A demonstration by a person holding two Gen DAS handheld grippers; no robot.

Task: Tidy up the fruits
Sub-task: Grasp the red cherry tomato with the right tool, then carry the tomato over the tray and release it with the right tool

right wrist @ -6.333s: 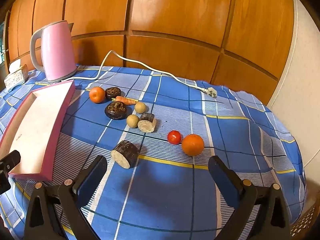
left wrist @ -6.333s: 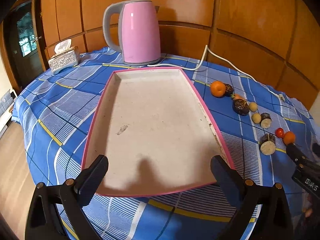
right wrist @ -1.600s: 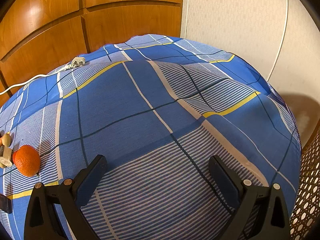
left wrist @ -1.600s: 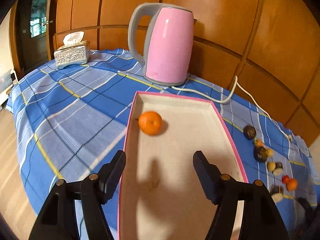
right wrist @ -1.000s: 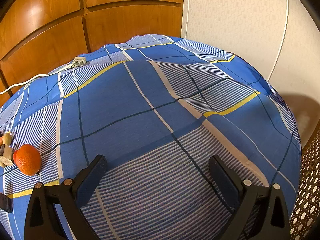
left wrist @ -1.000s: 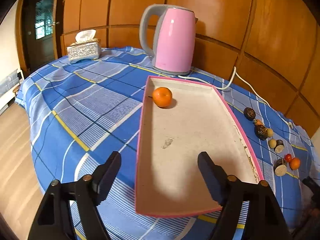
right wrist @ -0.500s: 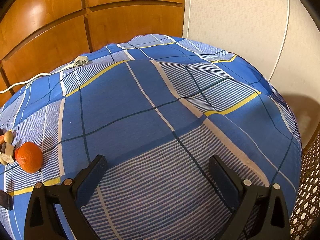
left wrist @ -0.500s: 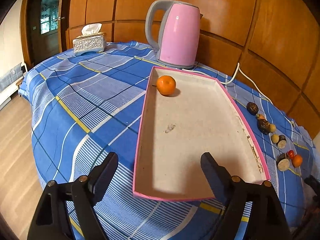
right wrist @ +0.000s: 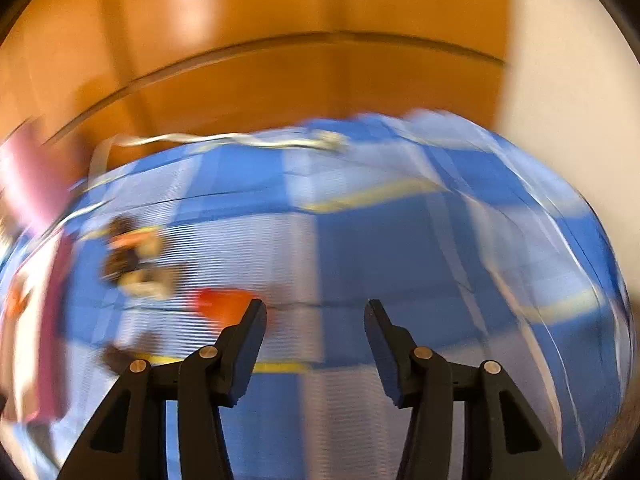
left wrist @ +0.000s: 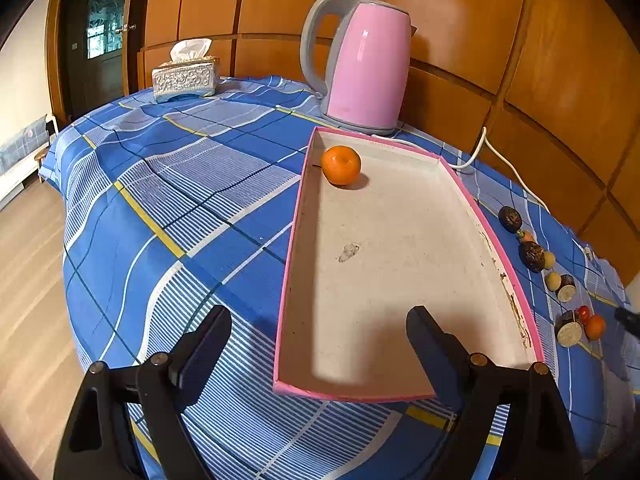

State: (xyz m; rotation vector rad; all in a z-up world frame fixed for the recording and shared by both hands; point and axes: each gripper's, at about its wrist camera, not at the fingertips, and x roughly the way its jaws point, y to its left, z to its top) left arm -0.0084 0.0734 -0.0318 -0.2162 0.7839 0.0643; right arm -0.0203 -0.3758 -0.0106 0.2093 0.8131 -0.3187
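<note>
A pink-rimmed tray point(left wrist: 466, 192) lies on the blue checked tablecloth. One orange point(left wrist: 341, 165) sits in its far left corner. My left gripper point(left wrist: 318, 336) is open and empty over the tray's near end. To the tray's right lies a row of fruits: dark round ones point(left wrist: 510, 219), pale small ones point(left wrist: 553, 280), a cherry tomato point(left wrist: 584, 312) and a small orange point(left wrist: 595, 326). The right wrist view is blurred by motion. My right gripper point(right wrist: 315, 334) is open and empty above the cloth, with an orange blur point(right wrist: 222, 304) just left of its left finger.
A pink kettle point(left wrist: 362, 68) stands behind the tray, its white cord point(left wrist: 508, 168) running right along the table. A silver tissue box point(left wrist: 186, 78) stands at the far left. Wood panelling backs the table. The table edge drops to wooden floor point(left wrist: 28, 280) on the left.
My left gripper has drawn back a little toward the tray's near end. My right gripper has swung sharply left toward the fruit row, and its jaws have narrowed.
</note>
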